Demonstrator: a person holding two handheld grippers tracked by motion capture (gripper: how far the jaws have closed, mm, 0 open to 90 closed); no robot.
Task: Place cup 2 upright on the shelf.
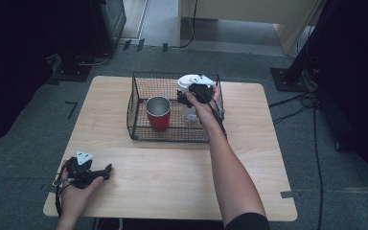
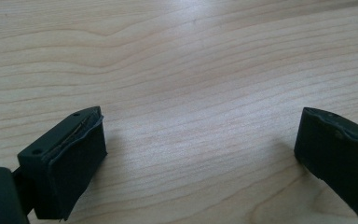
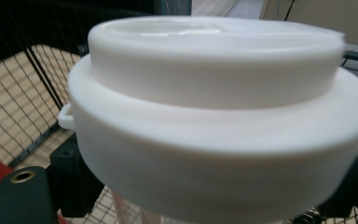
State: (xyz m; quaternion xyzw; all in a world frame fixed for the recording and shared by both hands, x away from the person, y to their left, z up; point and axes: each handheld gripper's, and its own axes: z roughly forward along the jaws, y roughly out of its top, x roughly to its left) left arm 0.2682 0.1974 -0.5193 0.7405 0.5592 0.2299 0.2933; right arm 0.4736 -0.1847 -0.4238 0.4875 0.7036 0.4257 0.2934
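A clear cup with a white lid [image 1: 188,81] is held upright inside the black wire basket [image 1: 134,103], at its far right corner. My right gripper [image 1: 199,93] is shut on this cup just under the lid. In the right gripper view the lid [image 3: 214,116] looms close, with one black finger [image 3: 67,175] beside it. A red cup [image 1: 158,114] with a metal rim stands in the basket to the left of the lidded cup. My left gripper [image 1: 106,170] rests on the wooden table [image 1: 172,177] near its front left corner, open, with only bare wood between its pads [image 2: 74,158].
The basket stands at the middle back of the table. Around the table lie grey carpet, cables at the right, dark stands and a pale cabinet at the back.
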